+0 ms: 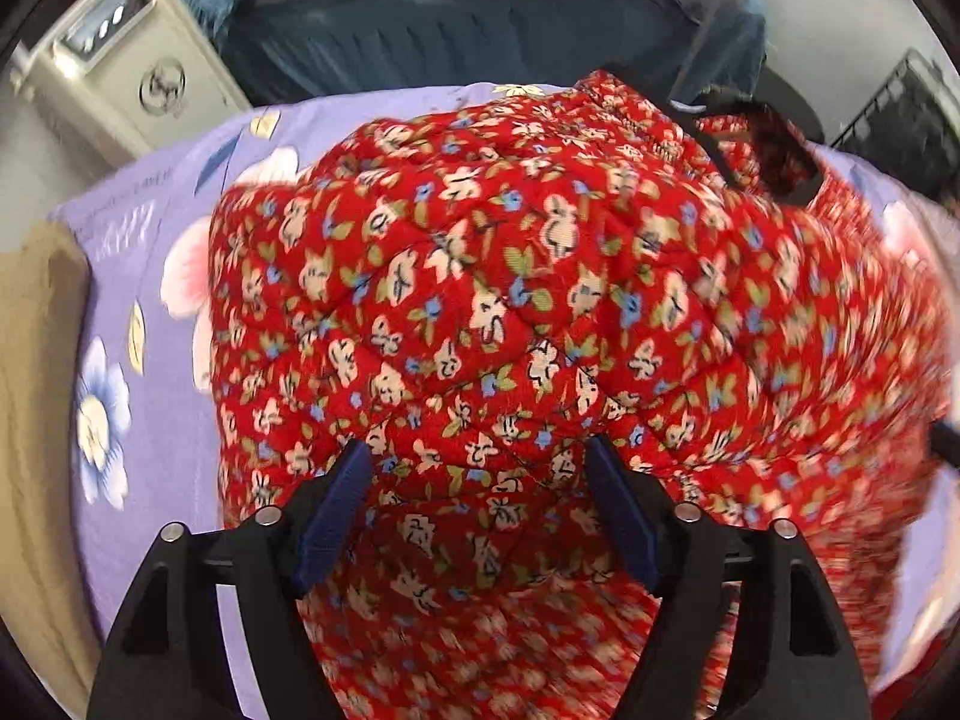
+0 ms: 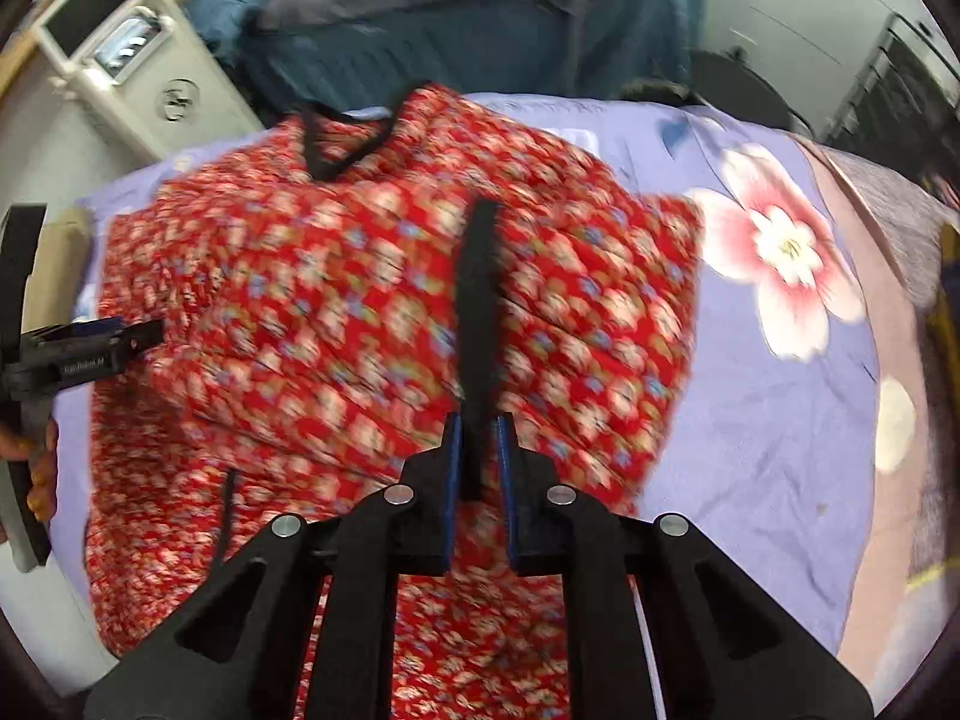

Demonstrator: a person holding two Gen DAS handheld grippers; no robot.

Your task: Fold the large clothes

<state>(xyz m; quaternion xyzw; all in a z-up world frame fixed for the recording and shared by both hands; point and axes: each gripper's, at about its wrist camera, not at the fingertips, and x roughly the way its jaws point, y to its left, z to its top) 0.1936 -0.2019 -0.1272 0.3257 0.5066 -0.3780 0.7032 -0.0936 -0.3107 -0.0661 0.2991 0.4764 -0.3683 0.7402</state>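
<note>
The red quilted floral padded jacket with black trim (image 1: pixel 510 300) lies spread across the lilac flower-printed bed sheet (image 2: pixel 780 420), filling most of both views. Its diamond-stitched padding looks thick and springy, so I judge it soft, bulky and fairly light. A fold will likely puff back unless pressed flat, and a thin pinch may slip off the plump cloth.

The left gripper (image 1: pixel 480 480) hovers with its blue pads spread wide over the jacket, holding nothing. The right gripper (image 2: pixel 478 456) is nearly closed, pinching a black trimmed edge (image 2: pixel 477 300) that stands up between its pads.

The bound black edges seem the firmest holds. Taking two well-apart points along an edge or hem should keep the heavy panel from sagging.
</note>
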